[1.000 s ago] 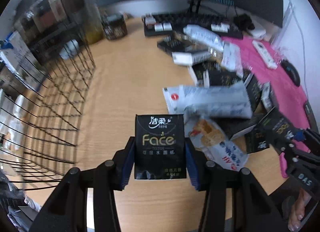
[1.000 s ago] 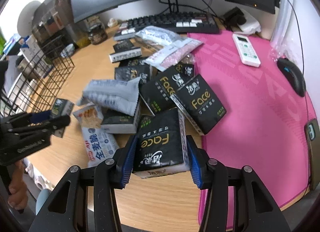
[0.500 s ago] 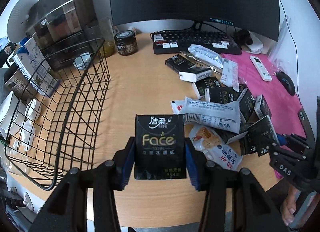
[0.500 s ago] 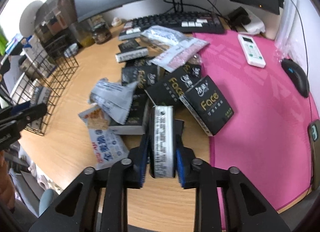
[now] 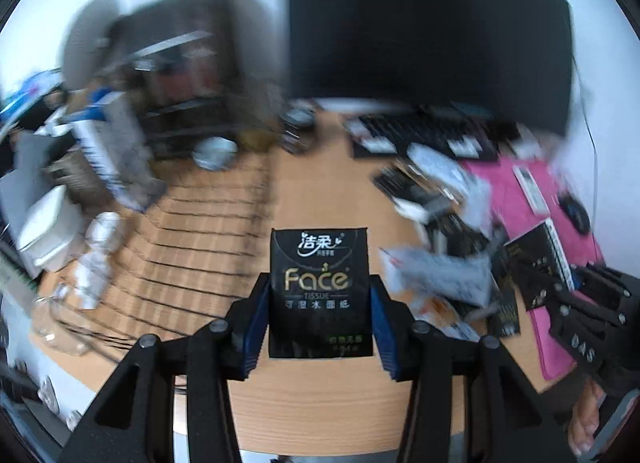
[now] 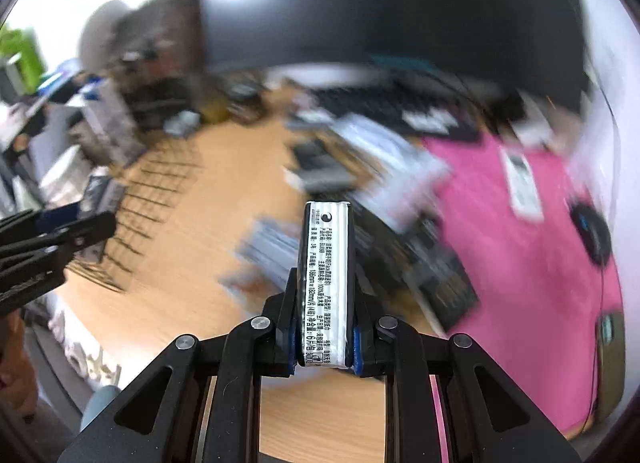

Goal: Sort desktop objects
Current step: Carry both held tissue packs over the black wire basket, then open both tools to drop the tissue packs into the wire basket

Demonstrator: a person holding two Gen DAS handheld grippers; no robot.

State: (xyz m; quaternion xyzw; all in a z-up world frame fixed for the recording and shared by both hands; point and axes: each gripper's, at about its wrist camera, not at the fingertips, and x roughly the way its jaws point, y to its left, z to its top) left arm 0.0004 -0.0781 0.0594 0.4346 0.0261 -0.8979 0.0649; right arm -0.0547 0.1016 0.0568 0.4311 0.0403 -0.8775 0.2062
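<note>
My left gripper (image 5: 318, 323) is shut on a black Face tissue pack (image 5: 319, 287), held face-up above the wooden desk, with the wire basket (image 5: 172, 239) to its left. My right gripper (image 6: 325, 327) is shut on another tissue pack (image 6: 326, 283), held on edge so its white printed side shows. That gripper with its pack also shows at the right of the left wrist view (image 5: 560, 287). The left gripper shows at the left edge of the right wrist view (image 6: 52, 239). A pile of black tissue packs and snack bags (image 5: 452, 255) lies on the desk, blurred.
A monitor (image 5: 428, 35), keyboard (image 5: 432, 135), pink desk mat (image 6: 528, 247), white remote (image 6: 522, 183) and mouse (image 6: 596, 235) are at the back and right. A dark cabinet (image 5: 188, 75) and boxes stand behind the basket. Both views are motion-blurred.
Both grippers have risen and swung left, each keeping its tissue pack. The right one closed on its pack and turned it on edge a second ago.
</note>
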